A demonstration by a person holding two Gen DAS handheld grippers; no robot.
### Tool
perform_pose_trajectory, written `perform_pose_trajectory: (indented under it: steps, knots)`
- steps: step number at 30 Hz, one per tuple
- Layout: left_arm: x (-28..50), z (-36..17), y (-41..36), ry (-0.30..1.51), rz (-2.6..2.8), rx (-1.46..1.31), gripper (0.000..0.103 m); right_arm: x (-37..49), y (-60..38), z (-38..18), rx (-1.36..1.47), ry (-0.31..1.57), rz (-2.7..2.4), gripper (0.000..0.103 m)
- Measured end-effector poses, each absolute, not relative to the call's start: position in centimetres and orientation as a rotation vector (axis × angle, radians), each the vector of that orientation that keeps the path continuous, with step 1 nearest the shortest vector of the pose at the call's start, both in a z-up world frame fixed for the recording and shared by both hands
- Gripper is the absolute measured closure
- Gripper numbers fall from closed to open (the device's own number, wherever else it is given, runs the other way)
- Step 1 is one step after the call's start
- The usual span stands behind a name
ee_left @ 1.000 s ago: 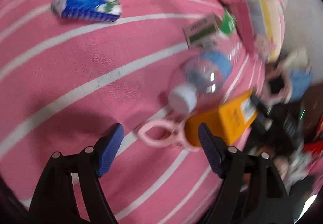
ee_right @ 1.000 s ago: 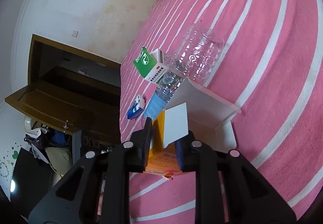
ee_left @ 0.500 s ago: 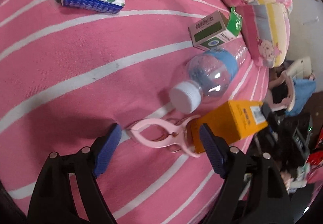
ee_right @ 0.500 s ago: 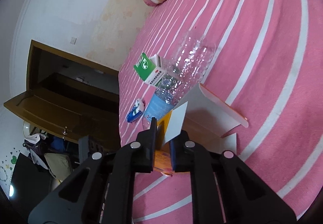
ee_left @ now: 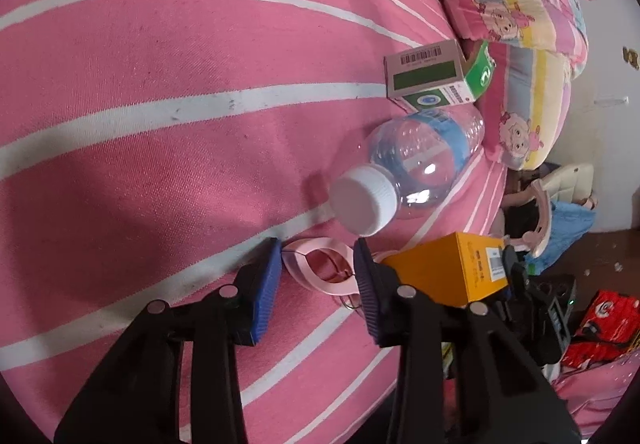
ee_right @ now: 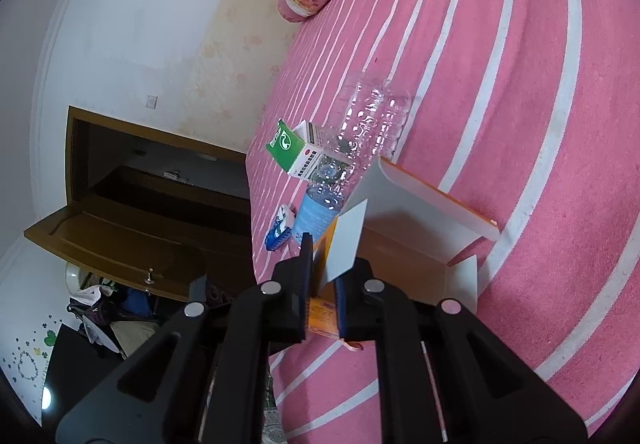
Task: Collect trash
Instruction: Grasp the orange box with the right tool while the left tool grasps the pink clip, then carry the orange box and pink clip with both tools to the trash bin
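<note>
Two claws: left claw (ee_left: pixel 316 276) just closed around pink clip (ee_left: pixel 320 272); right claw (ee_right: pixel 322 280) clenches orange box (ee_right: pixel 400 244).

Black hand-held gripper (ee_left: pixel 316 276), blue ribbed pads (ee_left: pixel 266 284), silver screws

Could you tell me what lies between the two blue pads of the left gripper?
In the left wrist view, the pink clothes peg lies on the pink striped bedsheet between the left gripper pads, which have just been closing around it.

Bottle (ee_left: pixel 420 159) lies between carton (ee_left: pixel 430 77) and clip (ee_left: pixel 320 270).
</note>
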State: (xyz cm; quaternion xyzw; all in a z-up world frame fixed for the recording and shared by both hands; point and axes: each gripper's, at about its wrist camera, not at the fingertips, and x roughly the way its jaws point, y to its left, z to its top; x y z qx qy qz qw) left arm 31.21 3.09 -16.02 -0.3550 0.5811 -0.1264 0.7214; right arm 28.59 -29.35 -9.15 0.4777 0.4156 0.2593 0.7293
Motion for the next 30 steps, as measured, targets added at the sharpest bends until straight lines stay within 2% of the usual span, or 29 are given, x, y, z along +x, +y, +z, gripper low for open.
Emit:
perform_pose_trajectory:
  steps: [2, 4, 13, 30]
  knots:
    - [31.2, -16.2, 3.1, 1.287, -0.269, -0.775, 0.081, 28.5, -29.6, -9.2, 1.061, 0.906, 0.564, 0.093]
    - [31.1, -16.4, 3.1, 1.281, -0.277, -0.812, 0.085, 28.4, -29.8, -9.3, 1.073, 0.897, 0.561, 0.093]
    - [28.9, -17.1, 3.9, 1.24, -0.309, -1.047, 0.089, 27.0, -32.2, -10.7, 1.245, 0.861, 0.56, 0.095]
    - [21.0, -14.0, 4.8, 1.094, -0.361, -1.202, 0.091, 21.0, -35.1, -8.2, 1.341, 0.732, 0.572, 0.098]
